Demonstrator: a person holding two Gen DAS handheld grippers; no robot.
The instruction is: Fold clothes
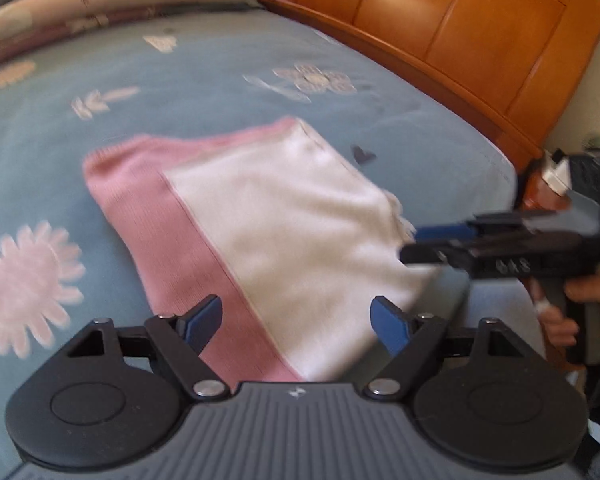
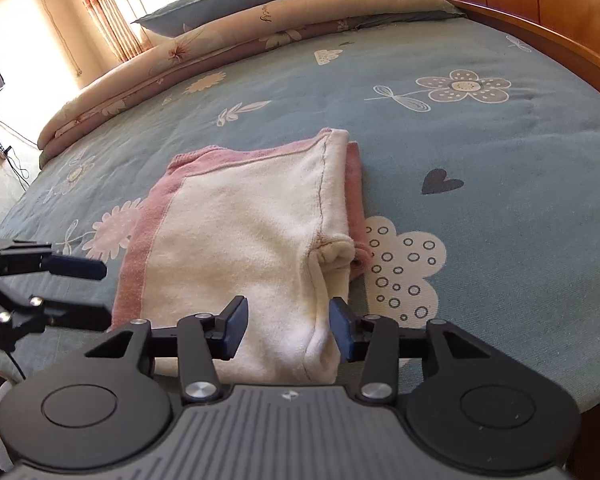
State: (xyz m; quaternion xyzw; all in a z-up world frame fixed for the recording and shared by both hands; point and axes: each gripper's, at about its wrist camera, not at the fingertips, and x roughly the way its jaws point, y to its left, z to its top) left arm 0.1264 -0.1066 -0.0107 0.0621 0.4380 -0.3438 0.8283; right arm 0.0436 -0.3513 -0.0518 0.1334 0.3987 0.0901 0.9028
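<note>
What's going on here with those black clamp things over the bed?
A person is folding clothes with a hand-held gripper in each hand. A pink and white garment lies folded on the blue flowered bedsheet. The left gripper and the right gripper both hover at its near edge, jaws open, gripping nothing.

One folded pink-and-white garment on one bed. My two claws: left claw, right claw. One rolled quilt, one blue pillow, one wooden headboard.
</note>
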